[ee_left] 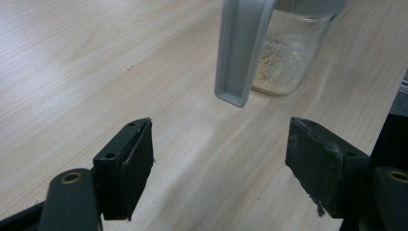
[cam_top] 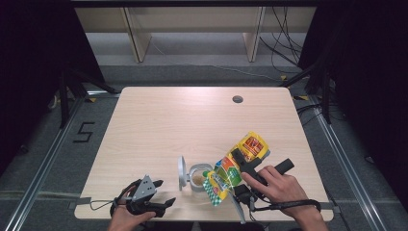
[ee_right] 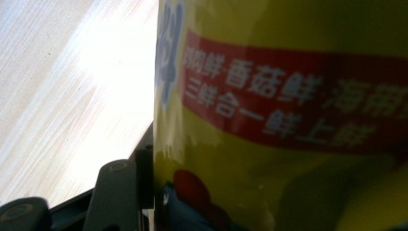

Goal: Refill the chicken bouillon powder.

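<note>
Left gripper point(cam_top: 161, 195) rested on tabletop point(cam_top: 159, 125) near front edge, jaws apart, nothing between them. Just right: glass jar point(cam_top: 198, 176), grey lid point(cam_top: 182, 171) flipped upright at its left, pale granules inside. Yellow seasoning pouch point(cam_top: 235, 166) was tilted over jar, mouth at rim, clamped in right gripper point(cam_top: 243, 161). Pouch label: red band, white Chinese characters, partly blurred. Tabletop light woodgrain, round cable hole point(cam_top: 237, 99) far right. Grey floor bore mark "5" point(cam_top: 84, 131); dark curtains at sides.

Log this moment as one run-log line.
right tool: shut on yellow pouch, tilted over jar | left tool: open, idle | jar lid: open
</note>
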The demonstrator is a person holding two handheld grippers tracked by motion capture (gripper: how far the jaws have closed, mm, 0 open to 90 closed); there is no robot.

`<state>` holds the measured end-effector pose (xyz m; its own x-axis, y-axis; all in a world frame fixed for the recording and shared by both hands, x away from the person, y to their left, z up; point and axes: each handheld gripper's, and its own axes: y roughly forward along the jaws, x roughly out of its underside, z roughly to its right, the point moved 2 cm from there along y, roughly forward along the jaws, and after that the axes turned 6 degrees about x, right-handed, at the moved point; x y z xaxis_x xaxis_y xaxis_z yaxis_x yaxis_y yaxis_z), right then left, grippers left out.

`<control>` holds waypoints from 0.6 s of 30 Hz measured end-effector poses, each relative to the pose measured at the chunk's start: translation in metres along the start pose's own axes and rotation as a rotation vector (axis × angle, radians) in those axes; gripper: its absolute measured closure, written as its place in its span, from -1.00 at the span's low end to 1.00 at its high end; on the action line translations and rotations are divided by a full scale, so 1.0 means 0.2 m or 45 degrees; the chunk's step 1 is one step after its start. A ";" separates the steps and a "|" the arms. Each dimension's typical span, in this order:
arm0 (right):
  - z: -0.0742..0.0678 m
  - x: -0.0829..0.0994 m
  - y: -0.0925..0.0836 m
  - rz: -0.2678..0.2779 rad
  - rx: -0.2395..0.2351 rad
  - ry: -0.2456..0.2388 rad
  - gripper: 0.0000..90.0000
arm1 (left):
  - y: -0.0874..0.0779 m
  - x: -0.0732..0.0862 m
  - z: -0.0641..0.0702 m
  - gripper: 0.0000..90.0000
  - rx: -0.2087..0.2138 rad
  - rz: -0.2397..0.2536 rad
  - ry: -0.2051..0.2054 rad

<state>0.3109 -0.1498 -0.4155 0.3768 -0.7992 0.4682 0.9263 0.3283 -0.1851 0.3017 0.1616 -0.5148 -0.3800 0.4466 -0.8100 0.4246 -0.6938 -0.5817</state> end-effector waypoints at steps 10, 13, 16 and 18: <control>0.01 -0.01 -0.01 -0.002 0.021 -0.053 0.00 | 0.00 0.00 0.00 -0.44 0.001 -0.019 0.003; 0.01 -0.01 -0.01 -0.004 0.016 -0.050 0.00 | 0.00 0.00 0.00 -0.44 -0.012 -0.017 -0.004; 0.01 -0.01 -0.01 0.000 0.022 -0.057 0.00 | 0.00 0.00 0.00 -0.44 -0.006 0.003 -0.021; 0.01 0.00 -0.01 -0.006 0.029 -0.065 0.00 | 0.00 0.00 0.00 -0.44 -0.008 -0.013 0.008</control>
<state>0.3085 -0.1488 -0.4132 0.3713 -0.7743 0.5124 0.9274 0.3365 -0.1634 0.3019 0.1621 -0.5149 -0.3792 0.4570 -0.8046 0.4260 -0.6857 -0.5902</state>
